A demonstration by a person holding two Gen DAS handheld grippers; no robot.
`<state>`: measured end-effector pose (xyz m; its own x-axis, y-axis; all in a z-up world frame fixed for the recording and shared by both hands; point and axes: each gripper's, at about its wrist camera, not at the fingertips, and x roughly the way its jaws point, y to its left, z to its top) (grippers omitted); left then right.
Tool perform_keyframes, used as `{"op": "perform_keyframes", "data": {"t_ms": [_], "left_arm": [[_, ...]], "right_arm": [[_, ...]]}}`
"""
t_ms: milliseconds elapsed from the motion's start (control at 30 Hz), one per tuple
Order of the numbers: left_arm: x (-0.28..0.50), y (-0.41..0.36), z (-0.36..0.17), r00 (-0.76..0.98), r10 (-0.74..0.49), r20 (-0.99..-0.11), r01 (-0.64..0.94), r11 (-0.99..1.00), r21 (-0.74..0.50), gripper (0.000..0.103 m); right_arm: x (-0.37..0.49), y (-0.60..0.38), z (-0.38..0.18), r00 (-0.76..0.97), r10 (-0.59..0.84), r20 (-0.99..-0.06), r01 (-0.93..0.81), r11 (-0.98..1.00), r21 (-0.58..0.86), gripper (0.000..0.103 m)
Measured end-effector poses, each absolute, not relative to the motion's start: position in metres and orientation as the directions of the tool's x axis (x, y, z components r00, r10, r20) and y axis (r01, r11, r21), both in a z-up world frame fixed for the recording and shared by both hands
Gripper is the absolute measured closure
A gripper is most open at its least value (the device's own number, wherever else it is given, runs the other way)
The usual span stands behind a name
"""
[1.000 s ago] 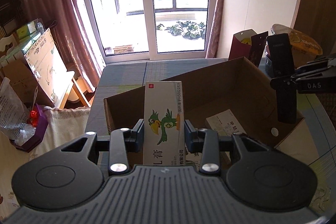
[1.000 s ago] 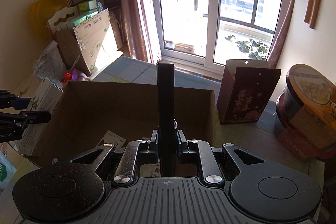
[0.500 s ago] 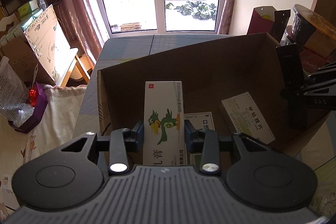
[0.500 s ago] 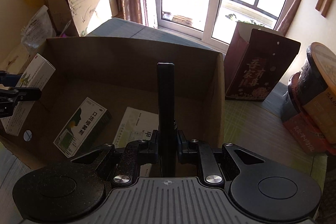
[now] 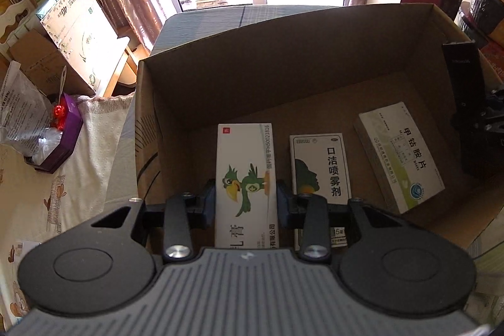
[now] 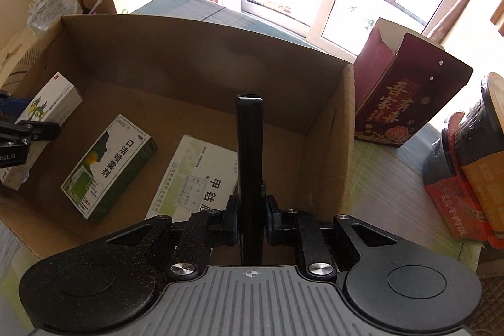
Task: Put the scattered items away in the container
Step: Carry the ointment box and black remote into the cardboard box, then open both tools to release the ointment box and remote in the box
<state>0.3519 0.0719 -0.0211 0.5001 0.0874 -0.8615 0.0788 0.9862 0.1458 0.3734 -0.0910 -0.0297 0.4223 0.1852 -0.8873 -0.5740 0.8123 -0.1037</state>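
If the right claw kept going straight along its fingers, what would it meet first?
Probably the floor of the cardboard box, close to the pale medicine carton lying there. The right claw holds a black slim object that would arrive first. Depth is uncertain.

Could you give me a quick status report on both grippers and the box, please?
Left gripper shut on parrot carton; right gripper shut on black slab. Both inside cardboard box. Two cartons lie flat below; nothing blocking.
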Motion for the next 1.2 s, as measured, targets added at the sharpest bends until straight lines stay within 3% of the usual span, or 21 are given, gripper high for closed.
{"op": "perform_keyframes", "data": {"t_ms": [267,700,833,1200], "left_arm": [[0.347,0.063,-0.028,0.526,0.147,-0.838,0.089,0.97,0.226,0.068],[0.342,0.068,-0.021,0.549,0.116,-0.827,0.085,0.977,0.194,0.055],[0.34,0.07,-0.017,0.558,0.113,-0.822,0.082,0.978,0.19,0.055],[0.335,0.068,-0.011,0.571,0.095,-0.815,0.089,0.98,0.176,0.053]], "right_arm": [[0.366,-0.085,-0.034,0.419,0.154,-0.895,-0.6,0.787,-0.145,0.084],[0.366,-0.077,-0.038,0.396,0.081,-0.915,-0.605,0.772,-0.193,0.084],[0.37,-0.079,-0.036,0.433,0.048,-0.9,-0.582,0.778,-0.238,0.084],[0.371,-0.095,-0.018,0.446,0.094,-0.89,-0.559,0.806,-0.195,0.084]]}}
